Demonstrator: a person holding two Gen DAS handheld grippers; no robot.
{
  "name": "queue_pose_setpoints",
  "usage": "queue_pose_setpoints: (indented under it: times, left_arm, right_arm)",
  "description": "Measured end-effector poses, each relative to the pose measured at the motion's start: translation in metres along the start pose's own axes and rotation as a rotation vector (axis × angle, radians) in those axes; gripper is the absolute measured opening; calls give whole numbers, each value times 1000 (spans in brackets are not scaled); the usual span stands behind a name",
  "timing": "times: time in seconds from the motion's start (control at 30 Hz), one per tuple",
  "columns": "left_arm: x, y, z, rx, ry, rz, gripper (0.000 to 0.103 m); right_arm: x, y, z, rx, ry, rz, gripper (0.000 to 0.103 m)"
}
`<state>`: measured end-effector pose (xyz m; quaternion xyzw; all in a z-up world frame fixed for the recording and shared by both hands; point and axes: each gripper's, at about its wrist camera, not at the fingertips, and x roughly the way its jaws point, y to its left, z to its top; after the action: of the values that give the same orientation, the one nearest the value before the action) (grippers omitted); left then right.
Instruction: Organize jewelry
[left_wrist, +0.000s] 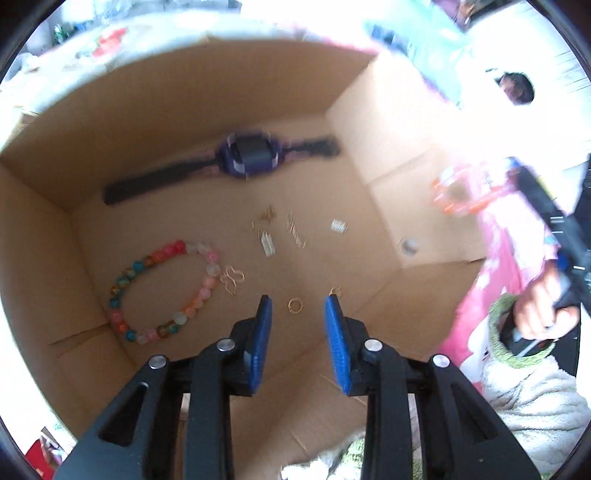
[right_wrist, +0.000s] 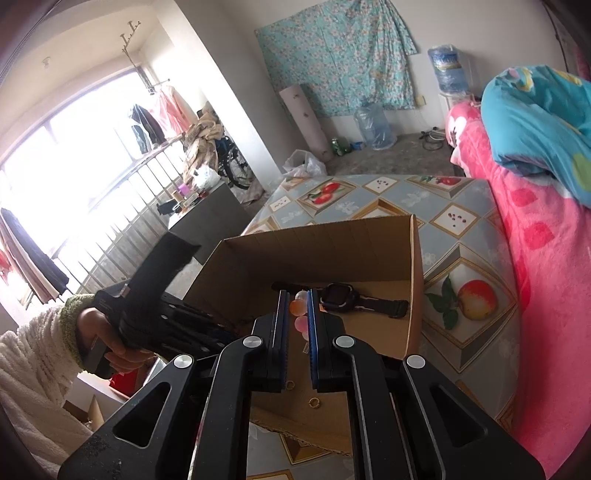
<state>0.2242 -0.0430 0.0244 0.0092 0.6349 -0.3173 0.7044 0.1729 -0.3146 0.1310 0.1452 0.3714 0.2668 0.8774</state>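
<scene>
In the left wrist view my left gripper (left_wrist: 298, 300) is open and empty inside a cardboard box (left_wrist: 147, 110). On the box floor lie a purple watch (left_wrist: 246, 155), a multicoloured bead bracelet (left_wrist: 162, 291), a gold heart-shaped piece (left_wrist: 232, 277), a gold ring (left_wrist: 295, 305) between my fingertips, small earrings (left_wrist: 295, 227) and a silver clip (left_wrist: 338, 226). In the right wrist view my right gripper (right_wrist: 296, 295) is above the box (right_wrist: 332, 236), its jaws close together around an orange and pink bead bracelet (right_wrist: 297, 308). The watch (right_wrist: 340, 297) lies beyond it.
The box stands on a table with a fruit-pattern cloth (right_wrist: 461, 229). A bed with pink bedding (right_wrist: 535, 240) is to the right. The left hand and its gripper handle (right_wrist: 147, 310) are at the box's left side. Two gold rings (right_wrist: 314, 402) lie near the box's near wall.
</scene>
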Motion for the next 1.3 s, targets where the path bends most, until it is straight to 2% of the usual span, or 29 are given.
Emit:
queue_pose_setpoints:
  times: [0.13,0.3,0.4,0.47,0.53,0.6,0.7,0.8,0.93,1.07,1.13,1.2,1.27,1.3]
  left_arm:
    - [-57,0,-21,18,-218,22,31]
    - [-110,15,-59,-23,-444,77,36]
    - [-117,25,-82,-68,-536,116,39]
    - [-115,30,-96,-100,-584,154,40]
    - [-110,41,-109,-130,-609,151,41]
    - [-105,49,-118,-152,-611,126,41]
    - [-98,60,-126,-184,-615,84,41]
    - [-95,62,-131,-198,-624,72,41]
    - [-95,53,-140,-194,-653,86,42]
    - [-102,30,-150,-131,-704,123,42]
    - [-106,16,-158,-107,-742,159,45]
    - [-105,4,-166,-96,-764,195,50]
    - [-100,-7,-173,-84,-767,235,55]
    - [-98,-12,-176,-85,-769,251,62]
  right_arm:
    - [10,4,4,-4,40,-19,7]
    - [43,3,5,2,169,-52,7]
    - [65,0,6,13,247,-69,7]
    - [79,-1,5,-16,293,-150,8]
    - [86,-3,4,-28,326,-240,11]
    - [84,-6,4,-20,326,-264,11]
    - [68,-3,5,-11,288,-249,13]
    - [41,8,5,-24,208,-232,17]
    - [7,21,2,-19,115,-217,21]
    - [-28,39,-12,-24,7,-180,23]
    - [-44,52,-23,-54,-56,-204,28]
    - [-58,62,-37,-69,-116,-227,48]
    - [-64,66,-49,-57,-141,-242,58]
    - [-64,67,-55,-47,-141,-248,62]
